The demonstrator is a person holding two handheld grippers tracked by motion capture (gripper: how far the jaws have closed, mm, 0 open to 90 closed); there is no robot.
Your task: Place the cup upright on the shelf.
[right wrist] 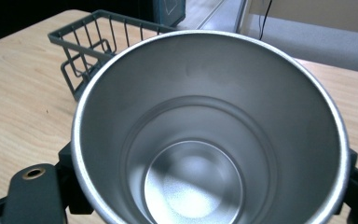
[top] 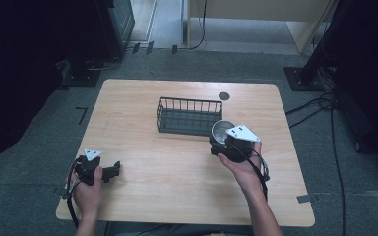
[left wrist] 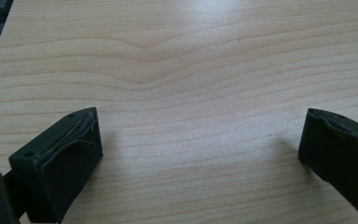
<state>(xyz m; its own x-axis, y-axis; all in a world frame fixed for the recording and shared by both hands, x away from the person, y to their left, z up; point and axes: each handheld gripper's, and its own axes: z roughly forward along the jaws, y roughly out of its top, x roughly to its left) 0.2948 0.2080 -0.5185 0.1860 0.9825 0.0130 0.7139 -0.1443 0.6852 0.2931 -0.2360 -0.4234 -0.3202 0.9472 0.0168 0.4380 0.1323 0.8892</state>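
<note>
Right tool (top: 225,141) grips a stainless steel cup (top: 221,130), its jaws pressed against the cup's outer wall on either side, just below the rim. In the right gripper view the cup (right wrist: 209,135) stands mouth up, empty, with its polished bottom plainly visible, so its long axis runs roughly upright and tips only a little toward the camera. In the high view the cup is at the right of the middle of the wooden surface (top: 142,162), and from this angle it cannot be told whether its base rests on the wood or hangs just above it.

The relation that matters is between the cup and the dark wire basket (top: 189,115). The basket lies just beyond the cup and to its left, with its long axis running left to right across the surface and its open top facing up. Its near right corner sits close beside the cup's rim; in the right gripper view the basket (right wrist: 93,42) shows at the upper left, behind the cup. Judging from this, a short carry away from the person and leftward, with enough lift to clear the basket's near wall, would bring the cup over the opening.

The right hand (top: 241,169) is by far the nearer to the basket. The left tool (top: 109,171) is near the near left corner of the surface, well apart from both cup and basket, jaws spread wide with only bare wood between them.
</note>
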